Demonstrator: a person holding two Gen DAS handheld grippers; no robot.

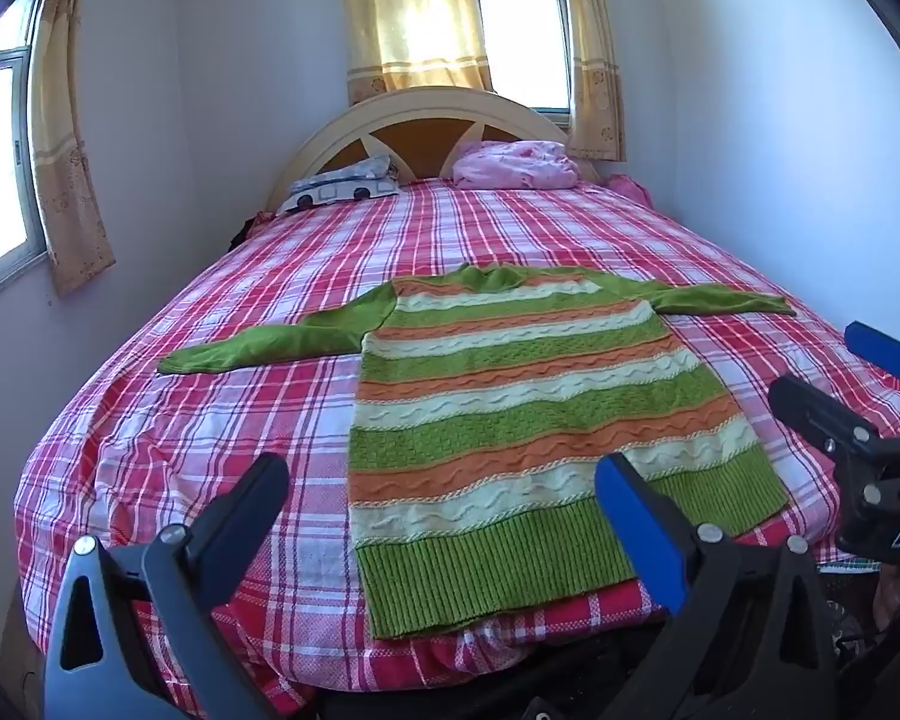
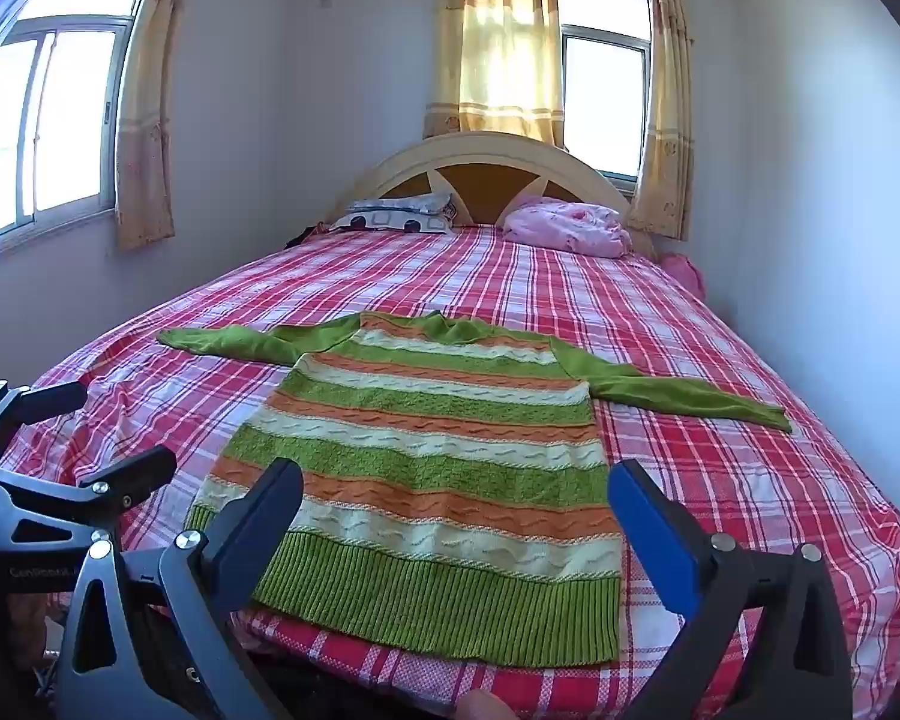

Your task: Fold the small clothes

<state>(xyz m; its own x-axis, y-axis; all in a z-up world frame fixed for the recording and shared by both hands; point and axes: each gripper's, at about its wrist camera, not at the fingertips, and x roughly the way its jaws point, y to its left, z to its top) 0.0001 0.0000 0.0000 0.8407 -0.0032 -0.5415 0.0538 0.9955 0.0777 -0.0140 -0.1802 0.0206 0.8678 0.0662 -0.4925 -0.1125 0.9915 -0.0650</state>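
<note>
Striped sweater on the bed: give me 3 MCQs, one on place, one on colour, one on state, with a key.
1. Where does the sweater lie on the plaid bed?
A. at the near end
B. against the headboard
C. on the pink bundle

2. What colour are its sleeves?
A. orange
B. cream
C. green

3. How does it lie?
A. folded in half
B. flat, both sleeves spread out
C. crumpled in a heap

Key:
1 A, its ribbed hem sits by the bed's near edge, far from the headboard.
2 C, both sleeves are plain green; only the body has stripes.
3 B, the body lies flat and each sleeve stretches sideways, no fold made yet.
</note>
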